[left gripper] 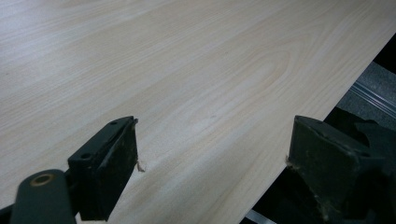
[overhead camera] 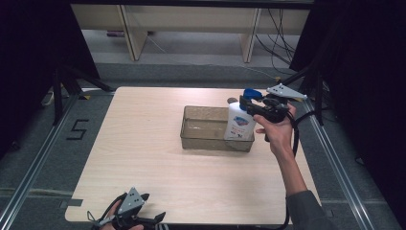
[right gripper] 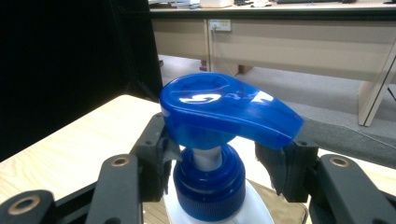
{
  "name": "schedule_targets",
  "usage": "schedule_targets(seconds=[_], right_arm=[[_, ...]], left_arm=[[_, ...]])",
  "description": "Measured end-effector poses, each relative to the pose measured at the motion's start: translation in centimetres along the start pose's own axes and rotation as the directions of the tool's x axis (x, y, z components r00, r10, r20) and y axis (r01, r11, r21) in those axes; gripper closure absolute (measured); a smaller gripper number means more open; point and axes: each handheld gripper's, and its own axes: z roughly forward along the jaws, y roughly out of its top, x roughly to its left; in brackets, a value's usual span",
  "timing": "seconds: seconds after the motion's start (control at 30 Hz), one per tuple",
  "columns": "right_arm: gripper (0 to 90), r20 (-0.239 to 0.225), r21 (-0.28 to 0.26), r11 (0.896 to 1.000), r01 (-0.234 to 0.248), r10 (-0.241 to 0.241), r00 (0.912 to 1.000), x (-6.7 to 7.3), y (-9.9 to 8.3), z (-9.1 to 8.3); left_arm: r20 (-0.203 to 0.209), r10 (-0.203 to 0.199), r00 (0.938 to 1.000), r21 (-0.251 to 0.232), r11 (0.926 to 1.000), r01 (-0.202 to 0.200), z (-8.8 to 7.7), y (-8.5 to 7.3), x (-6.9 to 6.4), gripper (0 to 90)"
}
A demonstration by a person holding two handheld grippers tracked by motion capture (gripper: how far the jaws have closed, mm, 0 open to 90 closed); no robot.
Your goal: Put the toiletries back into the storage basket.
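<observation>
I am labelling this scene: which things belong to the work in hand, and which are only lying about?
In the work, as it seems:
- pump bottle
- clear bin
- right gripper, at the bottle's blue neck

Only there:
- left gripper, open at the table edge
- table
- desks behind

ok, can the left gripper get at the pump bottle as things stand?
Probably not without a long reach: the left gripper sits open at the table's near edge, while the pump bottle stands in the bin with the right gripper around its neck.
</observation>
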Motion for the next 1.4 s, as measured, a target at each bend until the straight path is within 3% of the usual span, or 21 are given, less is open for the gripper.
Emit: schedule_targets(seconds=[0.1,0.13,0.23,0.53,0.8,0.93,1.1,1.4], right_arm=[[44.3,-0.012,-0.003,1.0,-0.005,0.005,0.9999,-0.1,-0.1,0.0],[44.0,-0.01,0.0,1.0,-0.031,0.031,0.9995,0.1,-0.1,0.0],[42.8,-0.014,-0.002,1.0,-0.013,0.013,0.9998,-0.2,-0.1,0.0],[39.3,-0.04,0.004,0.999,-0.045,0.045,0.9982,-0.3,-0.2,-0.2],[30.4,-0.057,0.008,0.998,-0.063,0.063,0.9964,-0.3,-0.3,-0.1],[29.6,-0.05,0.009,0.999,-0.043,0.044,0.9978,-0.3,-0.3,0.0],[28.6,-0.049,0.017,0.997,-0.079,0.08,0.9956,-0.2,-0.4,-0.2],[26.0,-0.043,-0.004,0.999,-0.052,0.051,0.9978,-0.3,-0.4,-1.1]], left_arm=[[0.006,0.002,1.0,0.008,1.0,-0.002,0.0,0.0,0.0,15.0],[0.005,0.002,1.0,0.008,1.0,-0.002,0.0,0.0,0.0,15.0],[0.005,0.001,1.0,0.007,1.0,-0.001,0.0,0.0,0.0,15.0],[0.005,0.0,1.0,0.008,1.0,0.0,0.0,0.0,0.1,15.0],[0.005,0.0,1.0,0.007,1.0,0.0,0.0,0.0,0.1,15.0],[0.007,0.0,1.0,0.008,1.0,0.0,0.0,0.0,0.0,15.0],[0.001,0.011,0.9999,0.015,0.9998,-0.011,-0.1,0.0,0.2,15.0],[0.005,0.002,1.0,0.007,1.0,-0.002,0.0,0.0,0.1,15.0]])
